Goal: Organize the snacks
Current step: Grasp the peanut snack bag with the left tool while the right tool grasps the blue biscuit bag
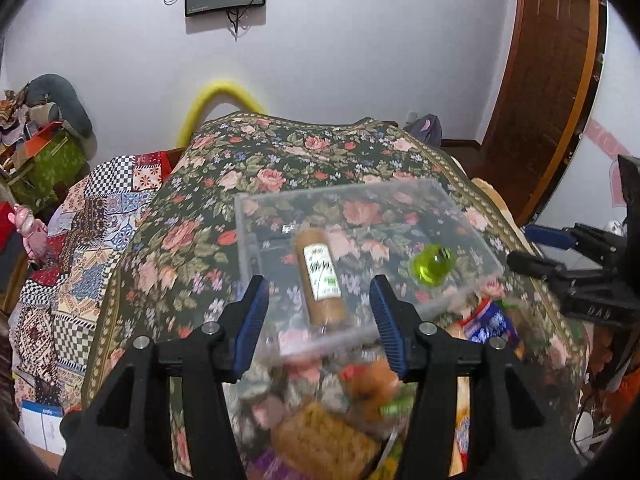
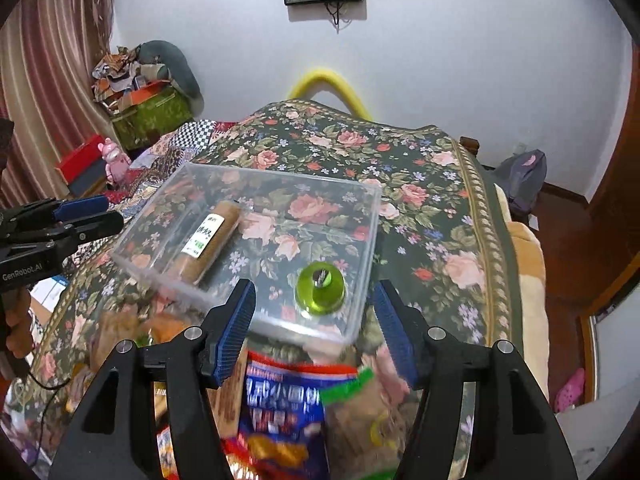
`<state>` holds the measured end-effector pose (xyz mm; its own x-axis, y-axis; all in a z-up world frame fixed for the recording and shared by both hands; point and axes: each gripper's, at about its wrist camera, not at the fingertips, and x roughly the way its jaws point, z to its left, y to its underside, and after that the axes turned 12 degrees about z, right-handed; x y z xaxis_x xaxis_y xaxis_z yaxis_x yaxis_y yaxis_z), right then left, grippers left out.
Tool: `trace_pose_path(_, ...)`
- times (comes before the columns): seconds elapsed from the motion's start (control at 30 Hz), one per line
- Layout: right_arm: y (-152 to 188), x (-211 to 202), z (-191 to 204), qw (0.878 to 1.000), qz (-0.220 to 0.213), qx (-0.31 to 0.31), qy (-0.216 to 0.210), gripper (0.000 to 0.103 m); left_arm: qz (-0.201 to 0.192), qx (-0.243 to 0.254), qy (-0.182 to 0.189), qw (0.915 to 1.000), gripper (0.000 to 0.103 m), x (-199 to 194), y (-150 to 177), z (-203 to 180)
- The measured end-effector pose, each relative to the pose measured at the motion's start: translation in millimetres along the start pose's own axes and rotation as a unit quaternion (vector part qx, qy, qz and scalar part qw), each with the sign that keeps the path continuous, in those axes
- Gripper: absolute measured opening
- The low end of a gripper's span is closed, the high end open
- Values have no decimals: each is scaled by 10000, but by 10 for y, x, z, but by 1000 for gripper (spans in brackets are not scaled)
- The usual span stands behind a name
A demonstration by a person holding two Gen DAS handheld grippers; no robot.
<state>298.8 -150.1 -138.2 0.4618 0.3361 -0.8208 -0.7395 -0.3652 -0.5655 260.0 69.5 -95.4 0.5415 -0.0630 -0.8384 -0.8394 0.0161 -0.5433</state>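
A clear plastic box (image 1: pixel 460 216) (image 2: pixel 372 216) sits on a floral tablecloth. Inside lie a brown sausage stick with a white label (image 1: pixel 320 276) (image 2: pixel 210 240) and a green jelly cup (image 1: pixel 432 264) (image 2: pixel 320 288). My left gripper (image 1: pixel 320 320) is open and empty, hovering over the box's near edge by the sausage. My right gripper (image 2: pixel 312 320) is open and empty, over the box's near edge by the jelly cup. Loose snacks lie blurred in front of the box: a biscuit pack (image 1: pixel 324 440), a blue and red packet (image 2: pixel 280 400) (image 1: pixel 490 320).
The floral table (image 1: pixel 280 168) (image 2: pixel 440 200) ends at the right in a drop to the floor. A patchwork-covered surface (image 1: pixel 80 240) and boxes (image 1: pixel 44 160) stand left. The right gripper's body (image 1: pixel 580 264) shows at right, the left's body (image 2: pixel 48 228) at left.
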Motion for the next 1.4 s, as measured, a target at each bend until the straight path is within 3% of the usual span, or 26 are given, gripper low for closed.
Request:
trace_pose_path(0.17,217,-95,21,10000,-3,7,-13,59,136,-9,-79,9999,61,-69,297,18)
trace_pose_path(0.57,737,-23,58,9995,287,157,-36,62,687,-155,-105,9975,66,122,889,34)
trace_pose_path(1.07,871,92,146,9983,336,289,-369,62,1155,-310,105,9928,87,566,995,-44)
trace_pose_path(1.27,841,264,182,9975,518,267,-387,61,1078,-250,158,9937,87,642,979,-49)
trace_pose_path(1.4,840,362,97,9960,623,466,-435,59,1034,-192,182,9943,74,666,951,-27)
